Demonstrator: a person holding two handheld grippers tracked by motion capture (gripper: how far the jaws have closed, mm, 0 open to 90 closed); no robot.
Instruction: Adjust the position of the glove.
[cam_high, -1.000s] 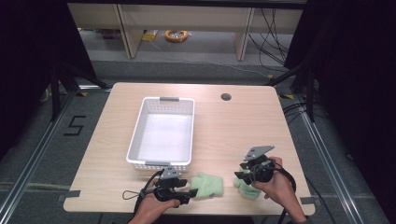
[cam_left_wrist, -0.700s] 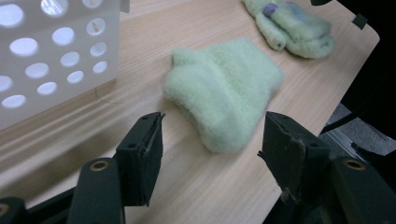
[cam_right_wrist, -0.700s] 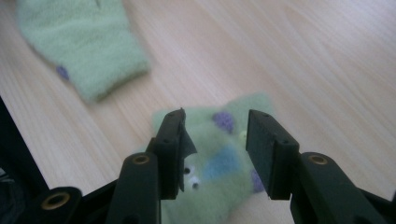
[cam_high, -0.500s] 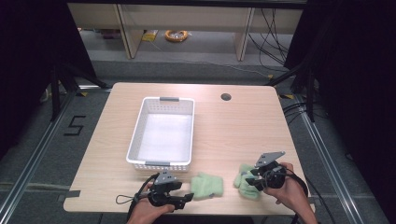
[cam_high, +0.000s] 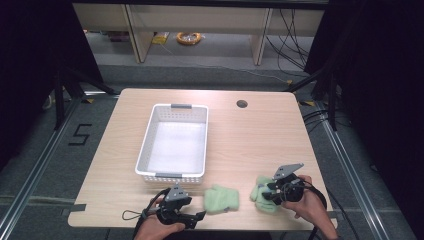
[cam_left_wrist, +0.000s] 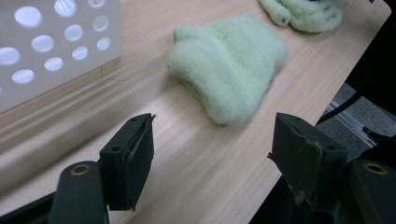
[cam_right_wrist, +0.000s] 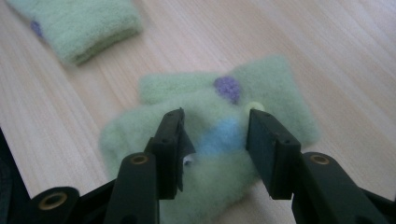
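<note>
Right gripper (cam_right_wrist: 215, 149), fingers apart, straddles the crumpled sock (cam_right_wrist: 210, 154); pinch deep. Left gripper (cam_left_wrist: 210, 163), fingers wide apart, waits short of the other sock (cam_left_wrist: 229, 70).

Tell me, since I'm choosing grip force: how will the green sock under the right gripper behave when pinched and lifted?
The green sock looks fuzzy and folded, so it will probably droop and unfold when lifted. Its thick pile suggests it is light and compresses easily. The right gripper, jaws apart just above it, likely won't slip on that nap.
</note>
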